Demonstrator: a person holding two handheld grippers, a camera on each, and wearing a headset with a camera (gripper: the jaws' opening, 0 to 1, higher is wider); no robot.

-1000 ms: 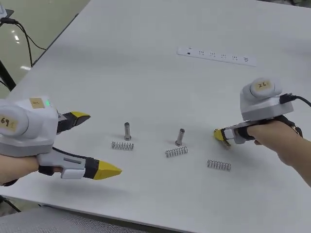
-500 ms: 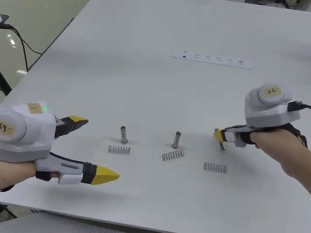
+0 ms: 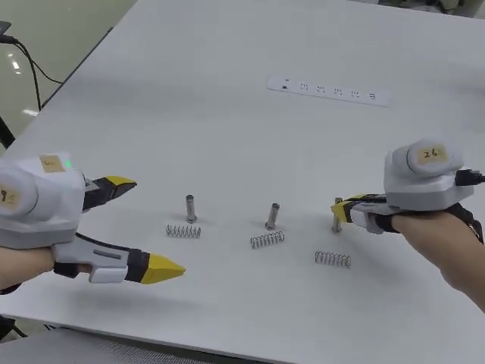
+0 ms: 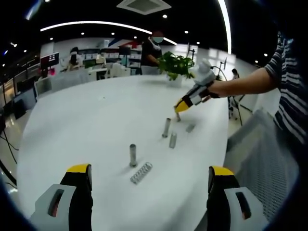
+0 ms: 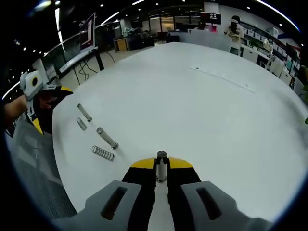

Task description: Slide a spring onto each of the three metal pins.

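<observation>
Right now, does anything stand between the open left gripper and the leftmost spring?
Nothing visible does. Bare table lies between the left gripper and the leftmost spring. The nearest pin stands upright beside that spring, not in between.

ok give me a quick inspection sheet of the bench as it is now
surface: white table, flat and clean
job's things: left pin and middle pin stand upright; third pin is held; left spring, middle spring and right spring lie flat, none on a pin
clutter: power strip at the far side
grippers: left gripper open, holding nothing; right gripper shut on the third pin, upright
cables: black cable on the floor beside the table; lead at the right gripper
surroundings: open office, potted plant, people far off
</observation>
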